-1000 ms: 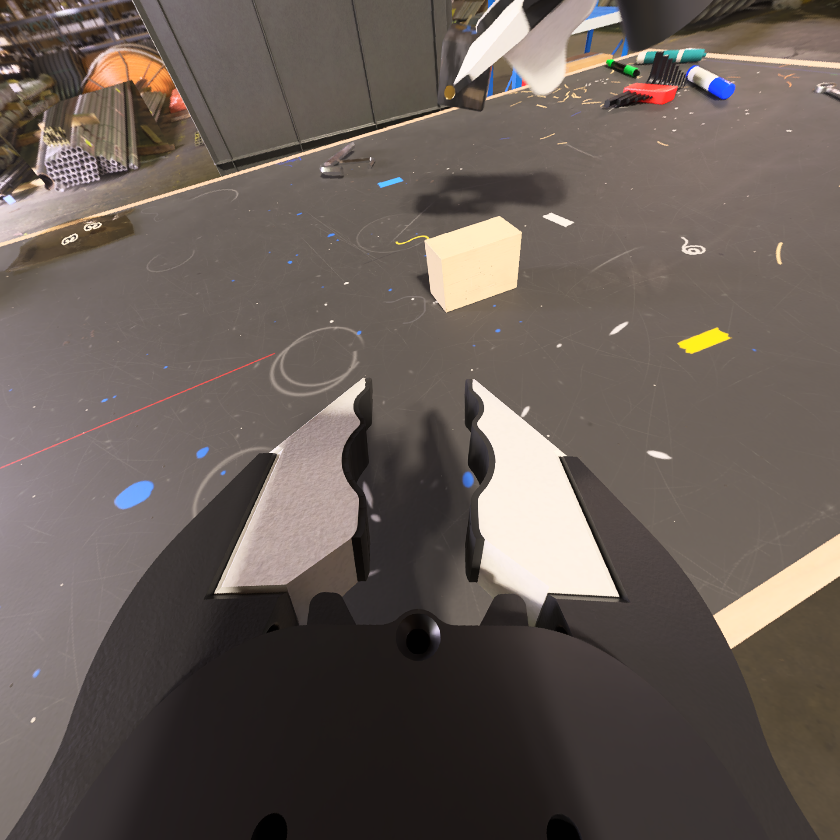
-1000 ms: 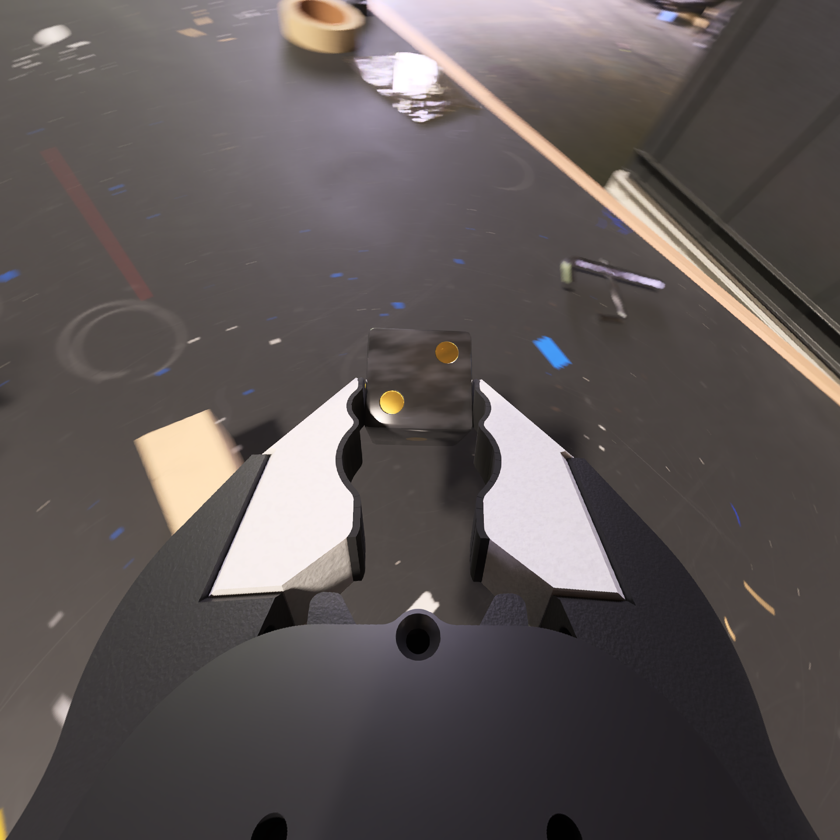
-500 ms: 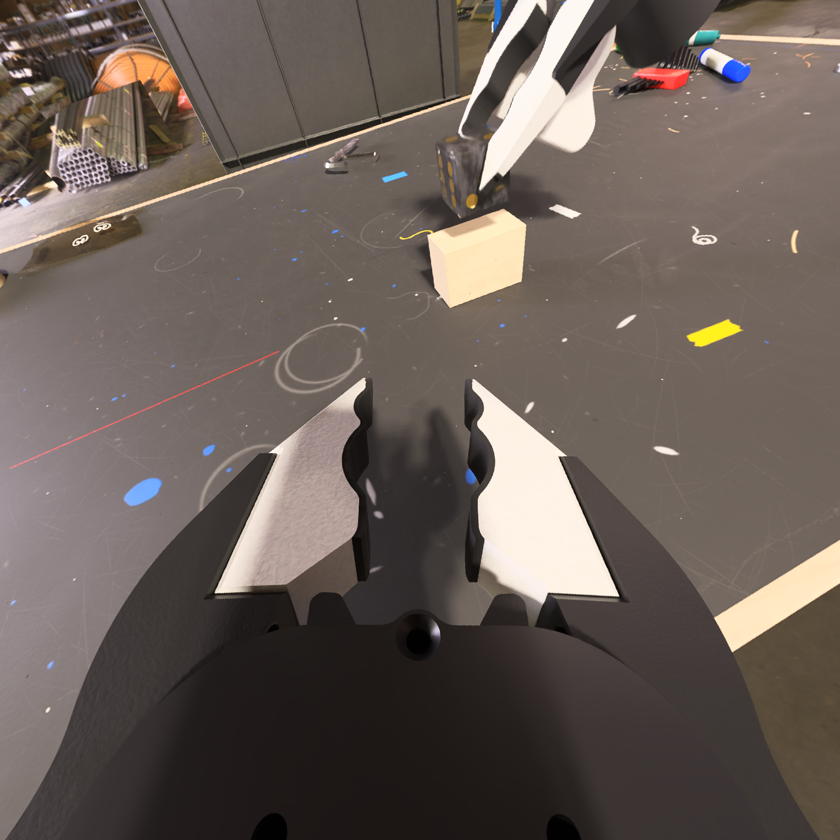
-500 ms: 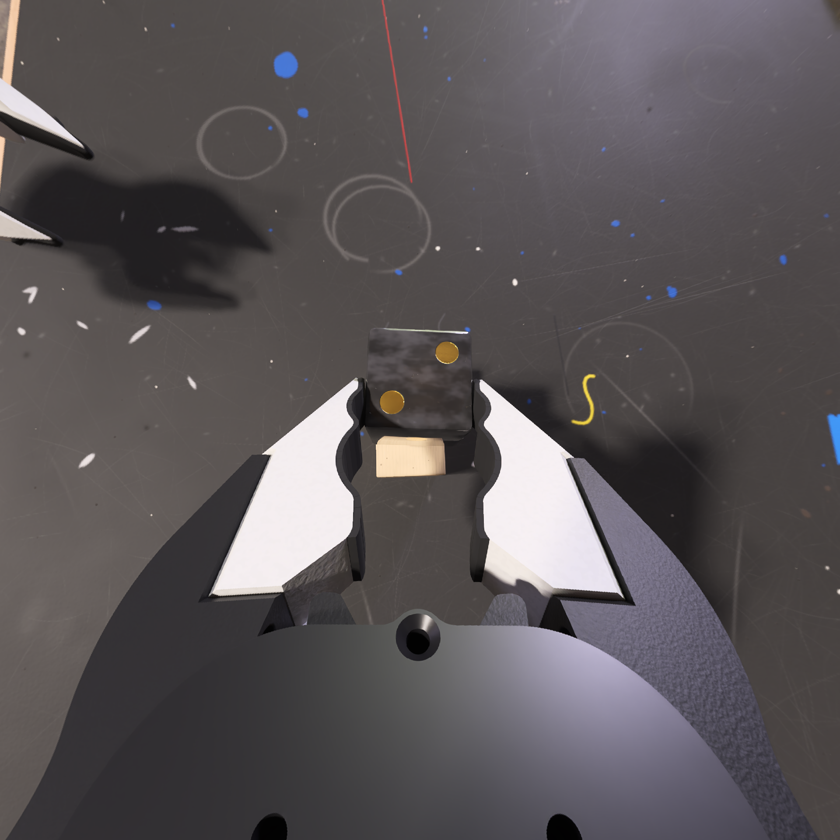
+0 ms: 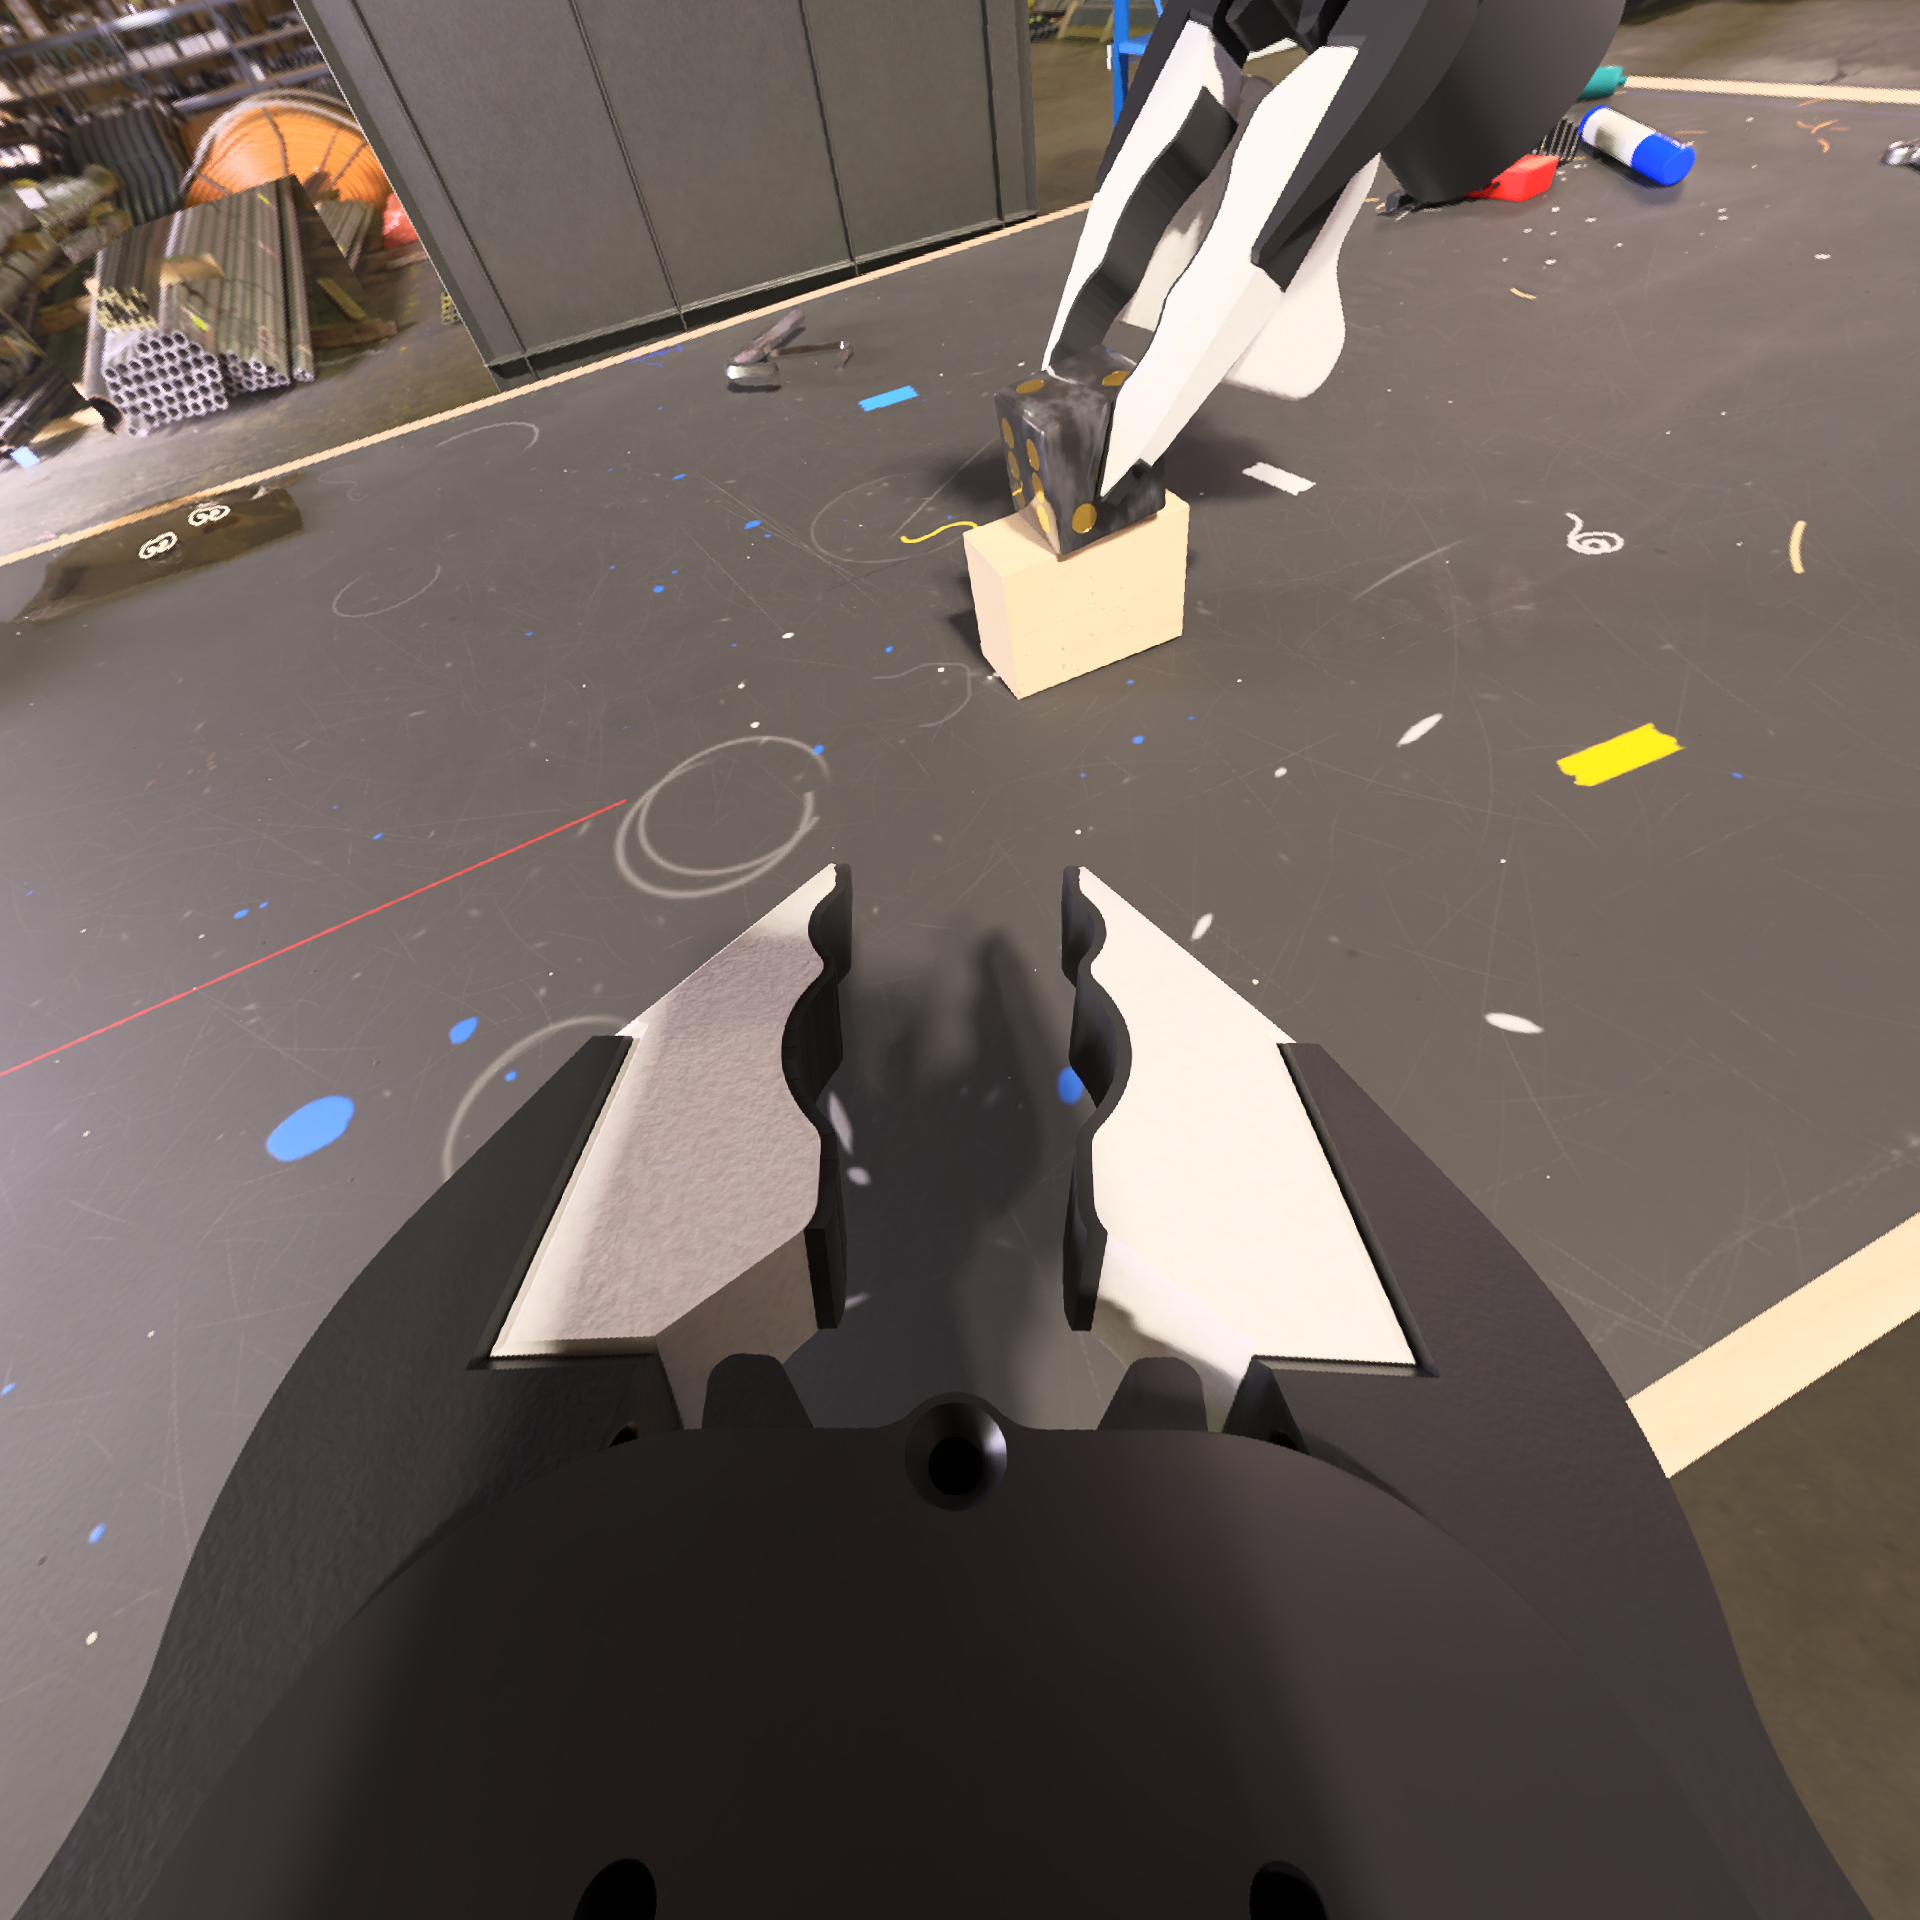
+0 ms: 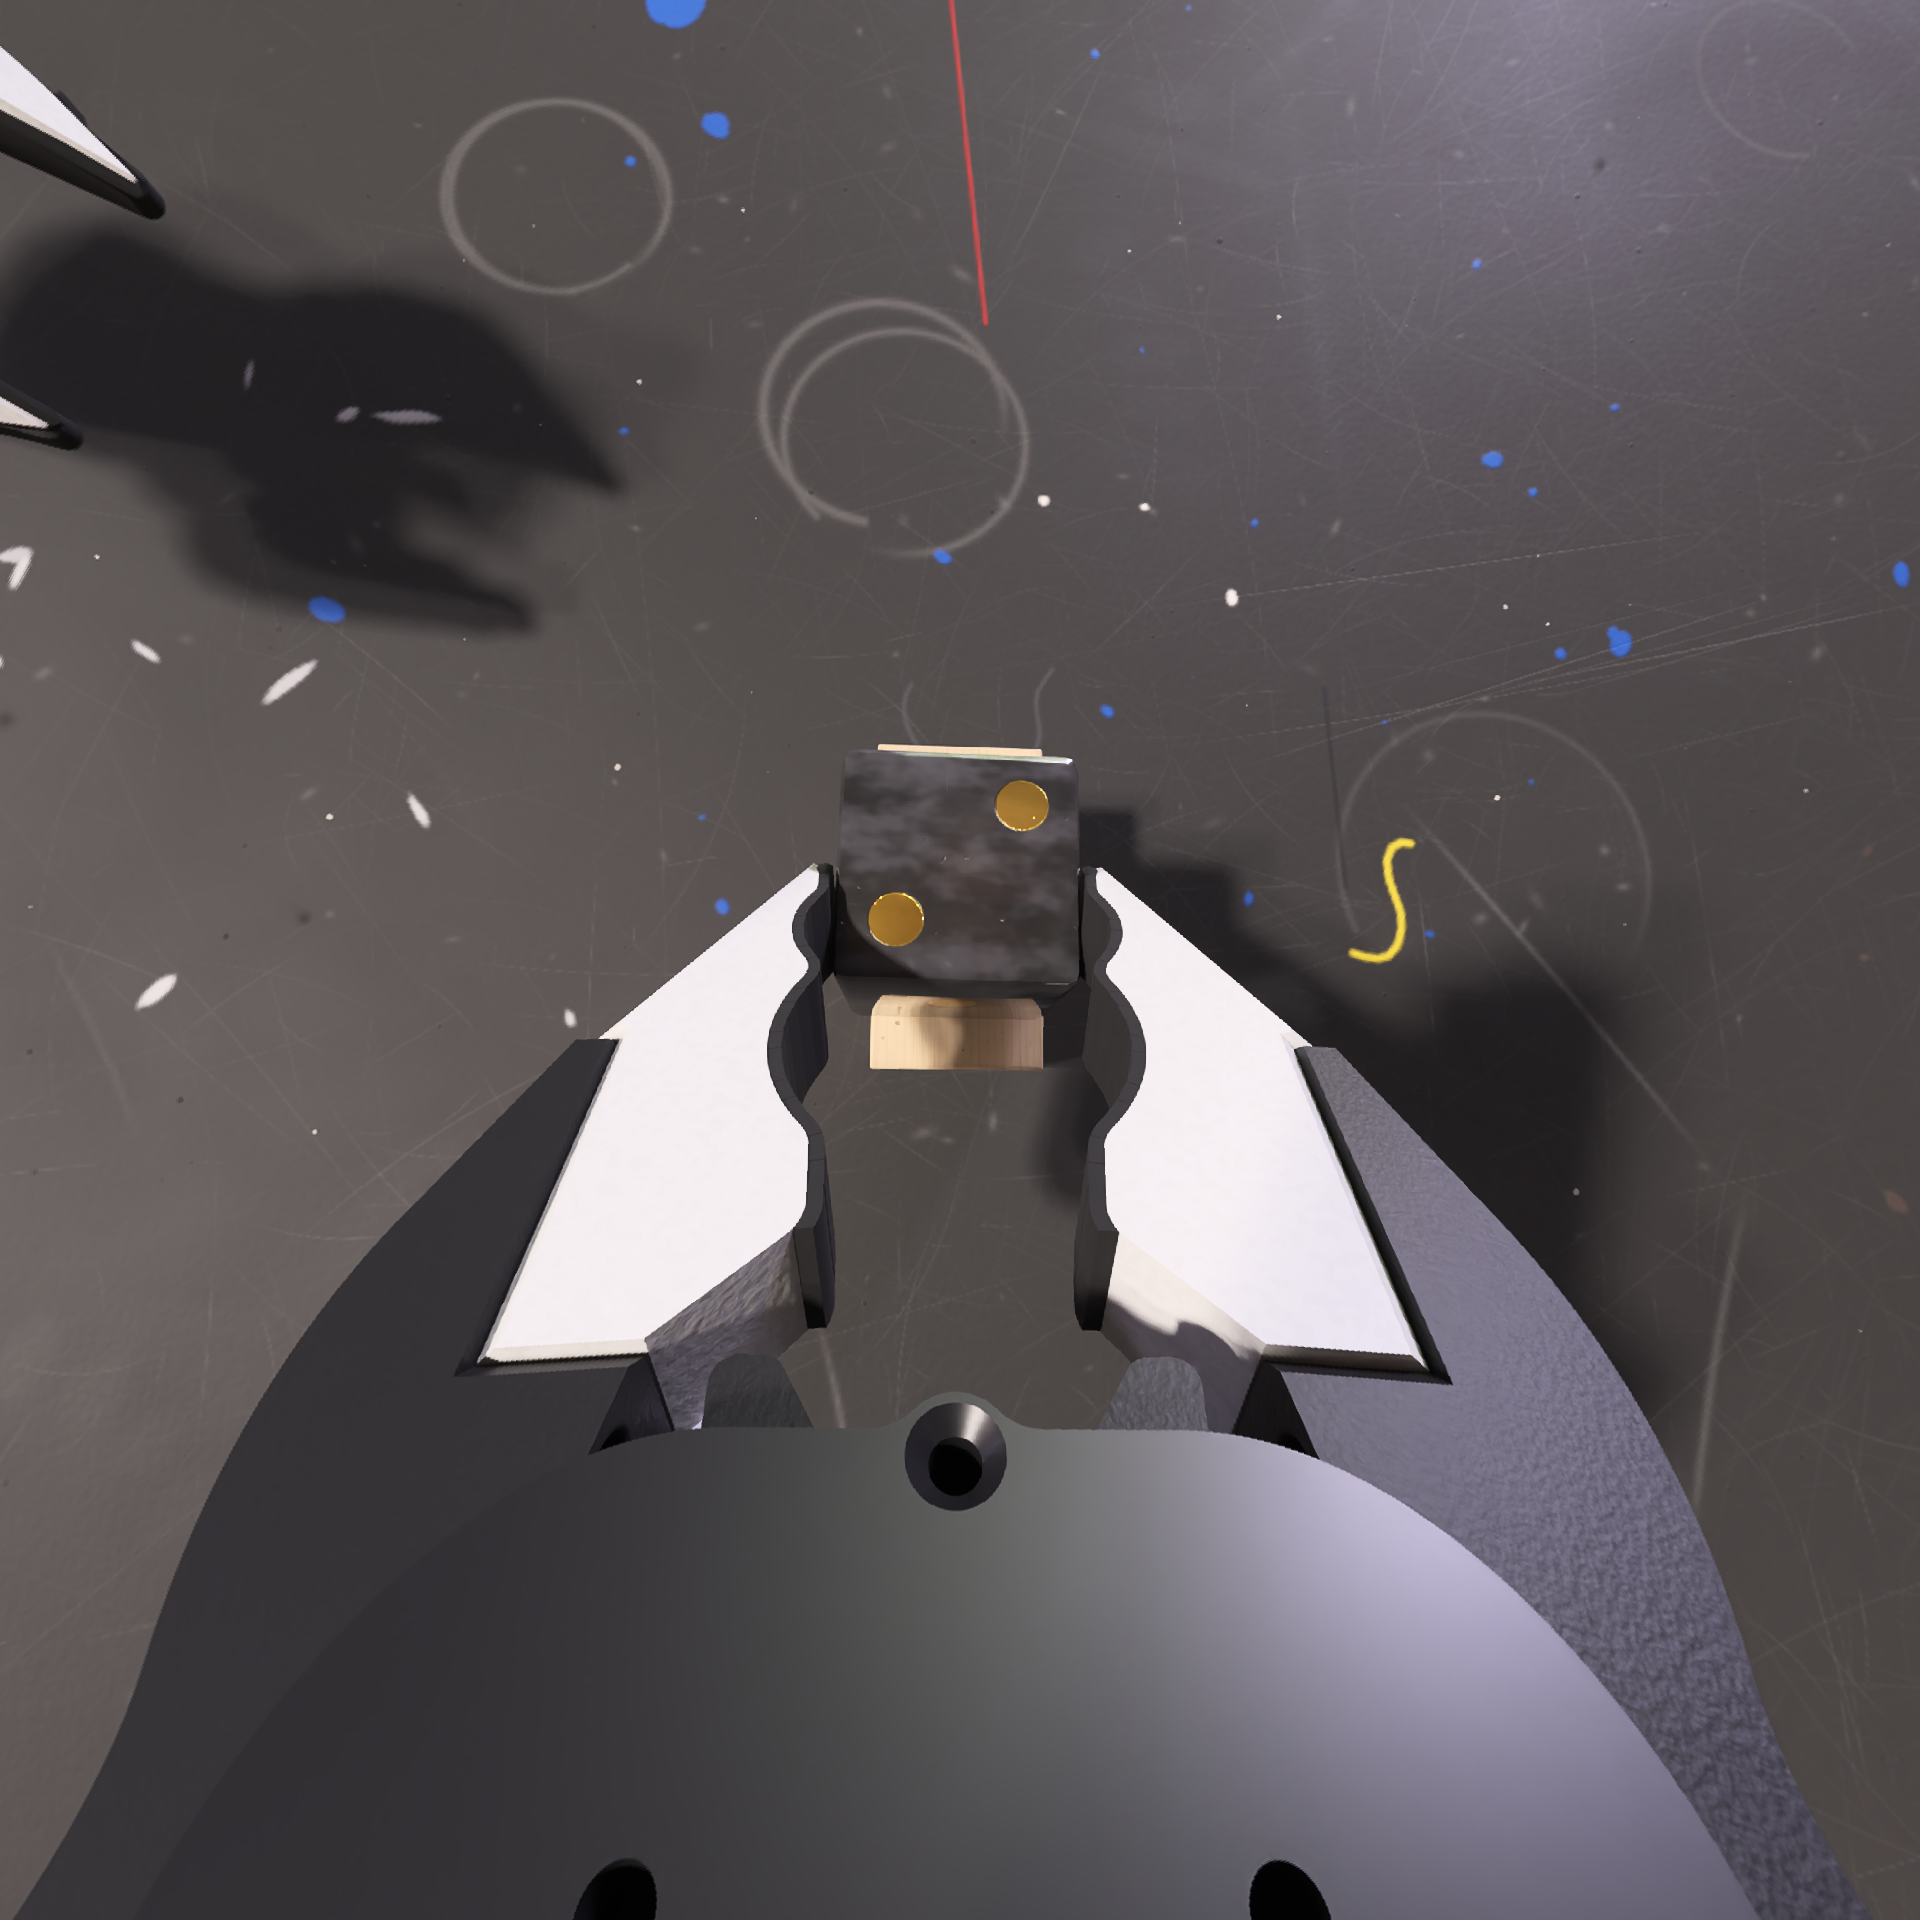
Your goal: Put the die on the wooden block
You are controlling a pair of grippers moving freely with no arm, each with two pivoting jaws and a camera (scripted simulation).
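The die point(image 5: 1049, 457) is black marble with gold pips. My right gripper point(image 6: 956, 883) is shut on the die point(image 6: 956, 862) and points steeply down. In the left wrist view the right gripper point(image 5: 1101, 457) holds the die tilted, its lower corner on or just above the top of the pale wooden block point(image 5: 1081, 603). The block point(image 6: 956, 1031) shows in part under the die in the right wrist view. My left gripper point(image 5: 956, 883) is open and empty, low over the floor, well short of the block.
The dark floor point(image 5: 416, 727) has paint specks and chalk rings. A yellow tape strip point(image 5: 1617, 753) lies right of the block. A metal tool point(image 5: 779, 348) lies near the grey cabinets point(image 5: 675, 156). A glue stick point(image 5: 1636, 145) and a red tool point(image 5: 1522, 177) lie far right. Pipes point(image 5: 187, 312) are stacked far left.
My right gripper has come down with the die from above and behind the block onto the block's top. My left gripper has barely moved.
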